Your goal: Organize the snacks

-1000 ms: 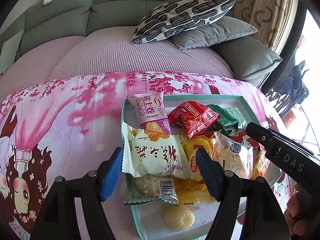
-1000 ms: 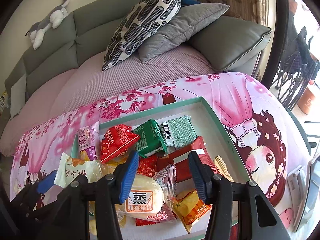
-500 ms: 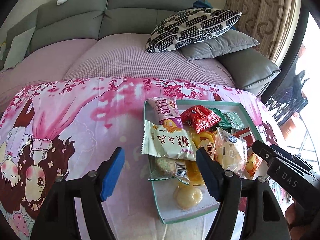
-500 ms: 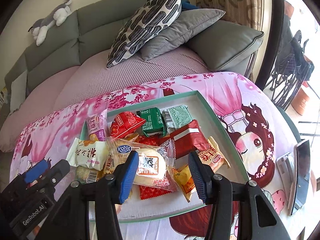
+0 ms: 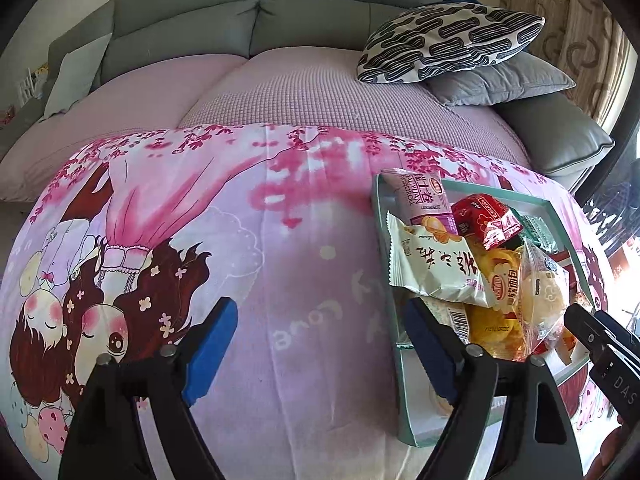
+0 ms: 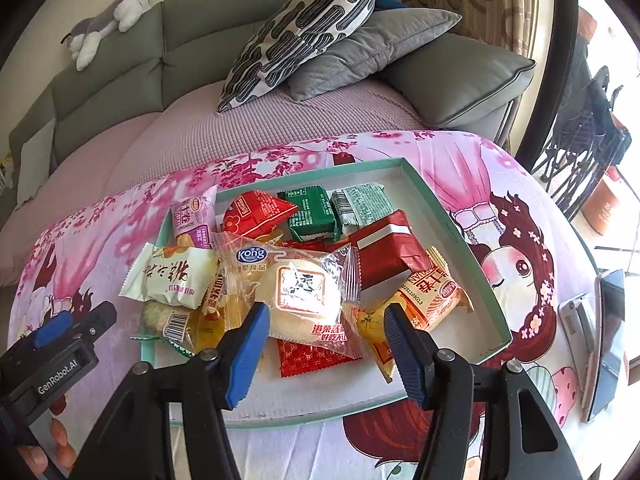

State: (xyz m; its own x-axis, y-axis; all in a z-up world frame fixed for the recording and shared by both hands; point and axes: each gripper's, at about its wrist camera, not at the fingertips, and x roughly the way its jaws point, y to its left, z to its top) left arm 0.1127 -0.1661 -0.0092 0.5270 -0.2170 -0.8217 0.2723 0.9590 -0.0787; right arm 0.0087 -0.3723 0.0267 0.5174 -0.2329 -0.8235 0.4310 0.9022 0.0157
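A teal-rimmed white tray (image 6: 452,216) holds several snack packets: a clear Kong bun pack (image 6: 296,284), a cream packet with red characters (image 6: 172,276), red (image 6: 256,212), green (image 6: 310,214) and dark red (image 6: 386,252) packets. In the left wrist view the tray (image 5: 402,384) lies to the right with the cream packet (image 5: 432,264) over its left rim. My left gripper (image 5: 316,350) is open and empty over bare cloth left of the tray. My right gripper (image 6: 324,344) is open and empty, just above the tray's near side by the bun pack.
The tray rests on a pink cartoon-print cloth (image 5: 280,272). A phone (image 6: 608,336) and a small white device (image 6: 576,320) lie at the right. Behind is a grey sofa with a patterned pillow (image 6: 304,28) and a plush toy (image 6: 108,24).
My left gripper has drawn back and swung left, off the tray and over bare cloth. My right gripper has pulled back and up a little; the snacks have not moved since half a second ago.
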